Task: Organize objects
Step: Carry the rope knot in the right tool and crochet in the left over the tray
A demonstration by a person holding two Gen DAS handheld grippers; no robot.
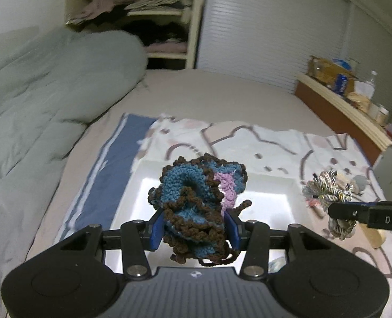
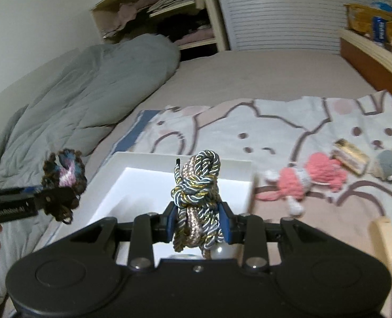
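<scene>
My left gripper (image 1: 196, 229) is shut on a blue, brown and lilac crochet piece (image 1: 196, 198) and holds it above the open white box (image 1: 270, 188). My right gripper (image 2: 199, 224) is shut on a knotted bundle of silver, gold and tan cord (image 2: 198, 185), also held above the white box (image 2: 132, 177). The cord bundle (image 1: 328, 193) and right gripper show at the right of the left wrist view. The crochet piece (image 2: 64, 175) and left gripper show at the left of the right wrist view.
The box lies on a cartoon-print cloth (image 2: 288, 122) on a bed. A pink knitted toy (image 2: 309, 180), a gold packet (image 2: 351, 156), a grey knitted item (image 2: 388, 164) and a wooden block (image 2: 386, 243) lie to the right. A grey duvet (image 2: 76, 100) lies left; a headboard shelf (image 1: 341, 92) stands right.
</scene>
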